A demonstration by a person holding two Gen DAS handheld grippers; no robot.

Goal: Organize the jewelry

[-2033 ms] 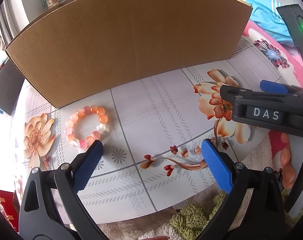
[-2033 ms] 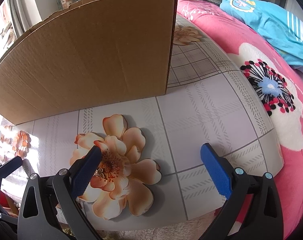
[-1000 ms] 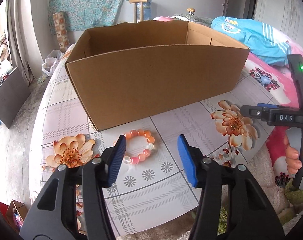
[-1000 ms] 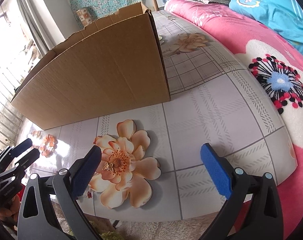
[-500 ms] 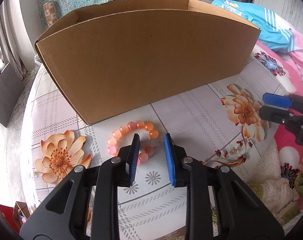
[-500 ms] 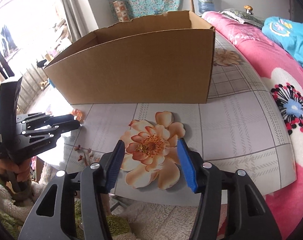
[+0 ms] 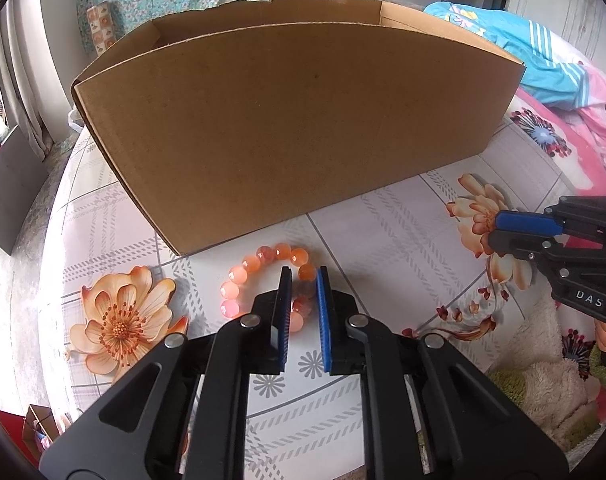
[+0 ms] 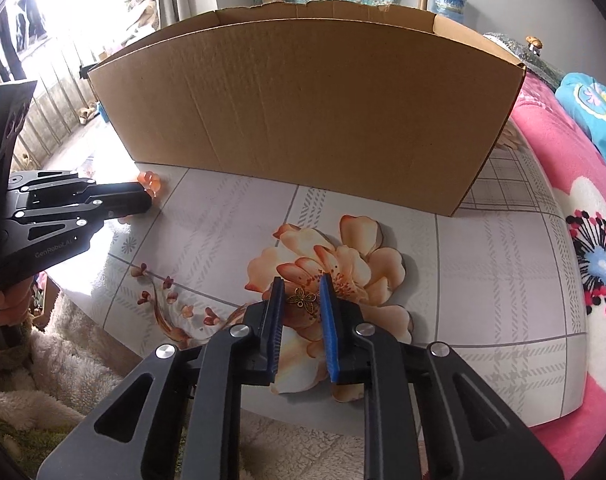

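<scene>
Ahead of both my claws the tall wall of the cardboard box (image 7: 295, 128) blocks the way; bare worktop (image 7: 387, 236) lies between them. My left claw (image 7: 303, 280) is narrowed around the near side of the orange bead bracelet (image 7: 263, 264), pads beside the beads; whether they pinch, I cannot tell. Only the right wrist view shows the small butterfly charm (image 8: 301, 299) between my right claw's (image 8: 301, 289) nearly closed pads.
</scene>
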